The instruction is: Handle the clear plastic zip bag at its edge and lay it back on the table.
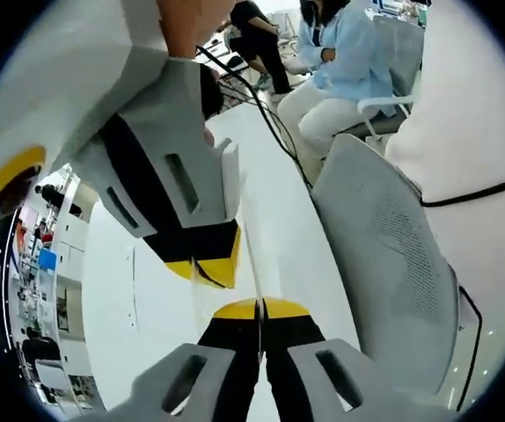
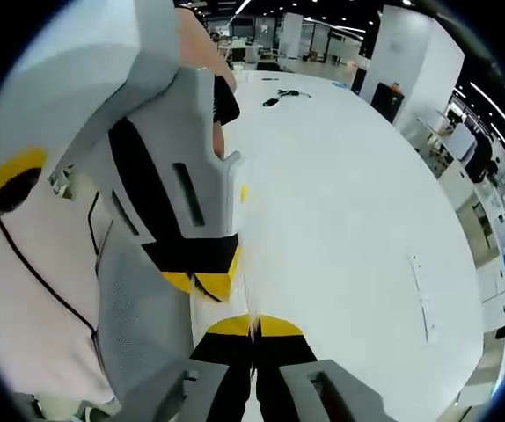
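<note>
The clear zip bag [image 1: 251, 255] shows edge-on as a thin, nearly see-through line over the white table [image 1: 279, 193]. In the left gripper view my left gripper [image 1: 259, 309] is shut on the bag's edge, yellow tips pressed together. My right gripper [image 1: 208, 268] reaches in from the upper left, also shut, with its tips against the same edge just beyond. In the right gripper view my right gripper [image 2: 254, 327] is shut on the bag [image 2: 247, 297]. There the left gripper [image 2: 207, 281] comes down from the upper left, close beside it. Most of the bag's sheet is too clear to make out.
A grey mesh chair [image 1: 384, 255] stands at the table's edge, with a person's white clothing [image 1: 481, 114] beside it. Another person in light blue [image 1: 340, 53] sits farther off. Black cables [image 1: 261, 105] lie on the table. More cables and small dark items [image 2: 283, 92] sit at its far end.
</note>
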Motion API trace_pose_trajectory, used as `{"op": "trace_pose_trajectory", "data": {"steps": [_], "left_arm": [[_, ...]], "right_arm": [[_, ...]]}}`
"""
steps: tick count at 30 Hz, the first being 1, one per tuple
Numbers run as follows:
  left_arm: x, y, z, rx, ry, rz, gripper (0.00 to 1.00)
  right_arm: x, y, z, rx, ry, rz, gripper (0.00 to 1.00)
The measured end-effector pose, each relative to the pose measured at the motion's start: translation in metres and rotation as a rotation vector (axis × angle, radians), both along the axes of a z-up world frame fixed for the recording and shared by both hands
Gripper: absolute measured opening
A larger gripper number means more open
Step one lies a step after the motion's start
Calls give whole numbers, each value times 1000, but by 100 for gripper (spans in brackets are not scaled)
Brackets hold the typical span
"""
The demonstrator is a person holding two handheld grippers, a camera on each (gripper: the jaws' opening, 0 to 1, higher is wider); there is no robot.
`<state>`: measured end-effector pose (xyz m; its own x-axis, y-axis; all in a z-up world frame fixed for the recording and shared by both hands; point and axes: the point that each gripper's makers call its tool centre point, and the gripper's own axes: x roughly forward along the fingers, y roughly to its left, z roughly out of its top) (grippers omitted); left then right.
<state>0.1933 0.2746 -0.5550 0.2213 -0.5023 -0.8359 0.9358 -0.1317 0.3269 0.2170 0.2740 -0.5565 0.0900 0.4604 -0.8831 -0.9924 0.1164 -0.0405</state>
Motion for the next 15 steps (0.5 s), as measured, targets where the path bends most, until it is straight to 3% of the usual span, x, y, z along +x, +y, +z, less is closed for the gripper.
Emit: {"op": "trace_pose_trajectory", "data": {"steps": [15], "left_arm": [[-13, -2, -1, -39, 47, 7, 0]], "right_arm": [[16, -8, 7, 3, -36, -61, 0]]}}
